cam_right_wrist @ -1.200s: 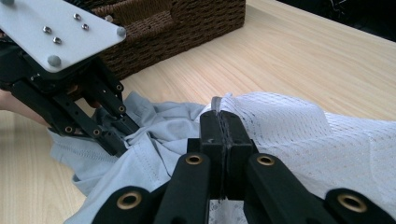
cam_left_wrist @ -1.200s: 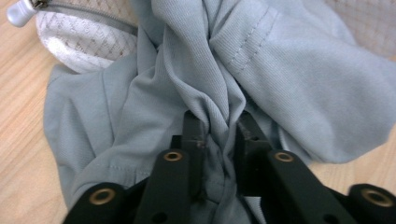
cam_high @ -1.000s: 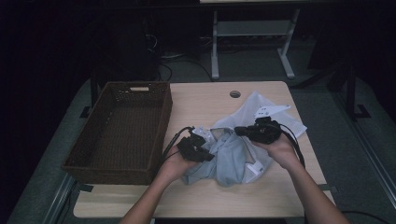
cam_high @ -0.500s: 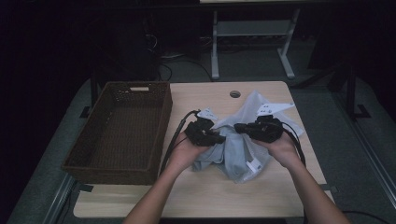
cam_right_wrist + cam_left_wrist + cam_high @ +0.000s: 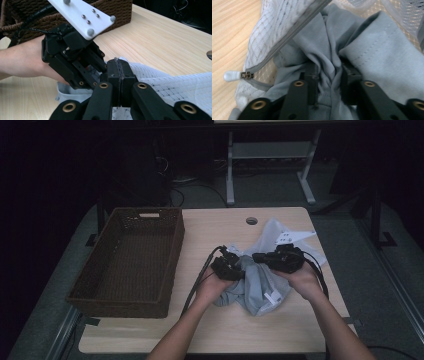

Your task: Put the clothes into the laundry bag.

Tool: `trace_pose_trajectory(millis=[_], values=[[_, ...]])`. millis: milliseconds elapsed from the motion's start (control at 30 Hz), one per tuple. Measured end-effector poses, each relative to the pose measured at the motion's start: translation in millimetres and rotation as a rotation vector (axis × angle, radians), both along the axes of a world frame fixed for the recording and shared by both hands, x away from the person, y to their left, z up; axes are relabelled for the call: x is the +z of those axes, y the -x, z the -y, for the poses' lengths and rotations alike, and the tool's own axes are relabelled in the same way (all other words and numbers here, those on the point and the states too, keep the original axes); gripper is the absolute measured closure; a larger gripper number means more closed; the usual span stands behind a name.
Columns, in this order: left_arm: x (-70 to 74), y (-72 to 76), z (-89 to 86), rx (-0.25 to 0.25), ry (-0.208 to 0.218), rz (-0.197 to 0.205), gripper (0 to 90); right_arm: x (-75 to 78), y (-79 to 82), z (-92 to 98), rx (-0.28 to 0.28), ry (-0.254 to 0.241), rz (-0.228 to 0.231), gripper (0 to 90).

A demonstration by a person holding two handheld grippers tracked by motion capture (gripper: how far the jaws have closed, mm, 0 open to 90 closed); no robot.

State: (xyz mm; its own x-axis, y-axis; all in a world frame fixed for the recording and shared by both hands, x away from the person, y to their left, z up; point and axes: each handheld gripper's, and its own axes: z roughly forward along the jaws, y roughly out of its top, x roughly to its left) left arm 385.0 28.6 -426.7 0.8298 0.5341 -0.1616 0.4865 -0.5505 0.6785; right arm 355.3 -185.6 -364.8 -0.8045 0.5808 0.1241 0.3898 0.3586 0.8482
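A white mesh bag [image 5: 274,232] with a grey zipper and a white pull [image 5: 232,75] lies at the table's right. A grey garment [image 5: 255,287] is bunched in its mouth. My left gripper [image 5: 240,266] points right into that bunch. Its jaws have just been opening, and a gathered fold of the grey garment [image 5: 382,57] still fills the gap, touching both pads [image 5: 312,75]. My right gripper [image 5: 257,256] faces it tip to tip and is shut on the mesh bag's edge [image 5: 160,82]. In the right gripper view the left gripper's black body [image 5: 72,55] is directly ahead.
A dark brown wicker basket [image 5: 172,255] stands empty on the table's left half. The wooden table [image 5: 210,330] has a round cable hole [image 5: 251,220] near its far edge. Black cables trail from both grippers. Beyond the table stands a white metal frame [image 5: 230,165].
My left hand has carried the grey garment to the right, up against the right gripper. The cloth is bunched tighter between the two. The right hand has stayed put.
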Motion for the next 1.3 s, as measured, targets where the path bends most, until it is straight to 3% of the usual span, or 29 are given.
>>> trace_pose_trajectory(millis=[100,300,433,567,800,967,1033,1200,1300], values=[[6.4,2.0,-3.7,-0.021,-0.005,0.013,54.6,-1.3,-0.7,1.5,-0.005,0.002,-0.002,88.6],[30.2,12.8,-20.7,-0.042,0.036,0.029,38.3,-1.9,-1.2,3.2,-0.008,0.004,0.001,88.6],[44.2,25.0,-36.4,-0.05,0.033,0.065,34.0,-1.7,-1.7,4.5,-0.01,0.003,0.001,88.5],[48.5,37.0,-54.9,-0.031,0.02,0.086,32.2,-2.2,-2.5,5.0,-0.012,0.003,0.001,88.6],[25.0,45.4,-80.8,0.052,0.0,0.051,30.4,-2.6,-2.2,4.6,-0.01,0.007,-0.002,88.6],[3.5,53.0,-86.8,0.107,-0.028,0.037,30.7,-3.6,-2.8,6.1,-0.014,0.005,-0.006,88.5],[-2.1,52.3,-87.4,0.139,-0.058,0.049,30.7,-4.0,-3.0,6.8,-0.014,0.007,-0.006,88.5],[-15.2,43.6,-90.4,0.2,-0.084,0.053,31.7,-4.1,-2.6,7.3,-0.011,0.008,-0.006,88.5],[-24.2,38.3,-91.9,0.227,-0.086,0.029,32.6,-5.1,-2.7,6.8,-0.012,0.011,-0.01,88.5]])
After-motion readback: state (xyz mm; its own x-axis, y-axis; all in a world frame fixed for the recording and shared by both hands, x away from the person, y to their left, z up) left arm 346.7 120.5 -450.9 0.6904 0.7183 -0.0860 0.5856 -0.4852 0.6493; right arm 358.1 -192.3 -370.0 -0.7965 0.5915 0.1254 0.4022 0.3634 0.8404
